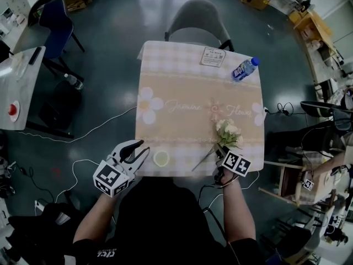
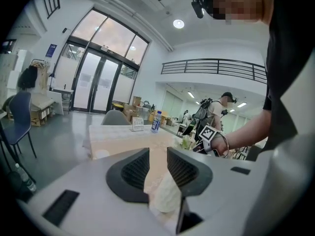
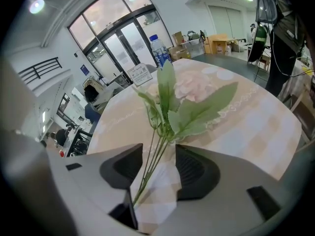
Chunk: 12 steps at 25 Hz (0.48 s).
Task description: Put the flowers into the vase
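A bunch of pale flowers (image 1: 228,131) with green leaves lies on the tablecloth near the table's front right, its stems running toward the front edge. The right gripper (image 1: 220,154) sits over the stem ends. In the right gripper view its jaws (image 3: 158,154) stand wide apart with the thin green stems (image 3: 151,165) running between them, the pads not pressing; the blooms (image 3: 194,86) lie beyond. A small round pale vase (image 1: 161,158) stands at the front edge. Left of it the left gripper (image 1: 139,149) hovers, jaws narrowly apart (image 2: 157,154) with nothing between them.
A water bottle (image 1: 244,69) and a small printed card (image 1: 213,56) stand at the table's far right. A grey chair (image 1: 198,20) faces the far side. Cables trail over the floor at left, and a wooden stool (image 1: 284,176) stands at right.
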Motion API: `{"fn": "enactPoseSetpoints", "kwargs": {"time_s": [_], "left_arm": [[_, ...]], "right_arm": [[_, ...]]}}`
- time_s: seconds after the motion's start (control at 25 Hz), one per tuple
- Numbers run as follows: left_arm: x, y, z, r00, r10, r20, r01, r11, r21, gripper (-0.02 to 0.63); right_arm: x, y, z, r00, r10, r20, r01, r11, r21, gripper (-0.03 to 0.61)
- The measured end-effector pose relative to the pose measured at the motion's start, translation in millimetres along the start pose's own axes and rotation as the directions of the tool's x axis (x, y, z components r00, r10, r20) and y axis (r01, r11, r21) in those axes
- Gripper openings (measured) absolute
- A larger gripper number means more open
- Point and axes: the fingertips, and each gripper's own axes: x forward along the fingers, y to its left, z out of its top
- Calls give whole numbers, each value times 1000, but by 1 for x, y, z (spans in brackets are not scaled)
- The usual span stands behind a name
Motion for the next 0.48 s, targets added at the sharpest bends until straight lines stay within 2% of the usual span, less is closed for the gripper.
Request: {"fn": "enactPoseSetpoints", "kwargs": {"time_s": [0.48], "left_arm": [[0,3,-2,1000,9,0,-9,1000,-23,101]], "right_arm": [[14,-2,8,1000,6,-6,-5,999,33,206]]}}
